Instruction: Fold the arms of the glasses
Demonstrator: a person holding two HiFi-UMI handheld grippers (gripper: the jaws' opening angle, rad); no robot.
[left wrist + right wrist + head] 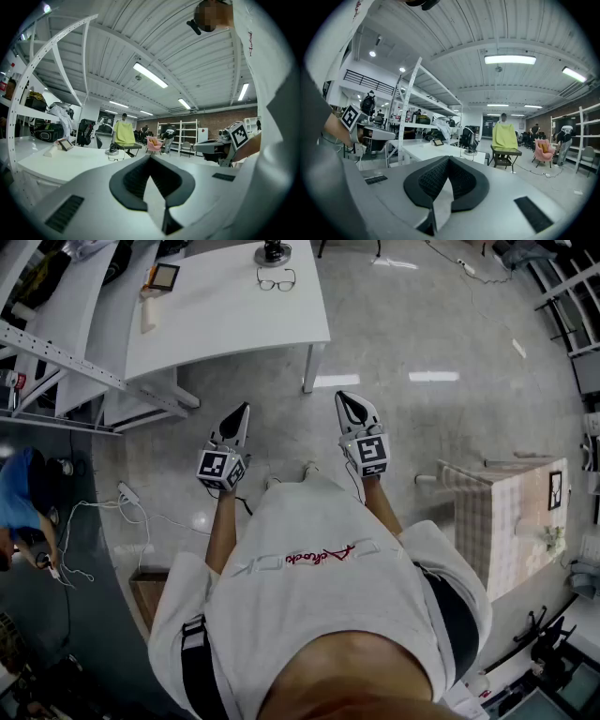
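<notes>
Dark-framed glasses [276, 281], arms open, on table [225, 320]

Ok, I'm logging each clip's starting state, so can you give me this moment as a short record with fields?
glasses: lying on the white table, near its far edge; too small to tell how the arms sit
left gripper: shut, empty, held in the air over the floor, short of the table
right gripper: shut, empty, held level with the left one
contact with glasses: none
other items on table: small framed screen, black stand
task stage: folding not yet begun
</notes>
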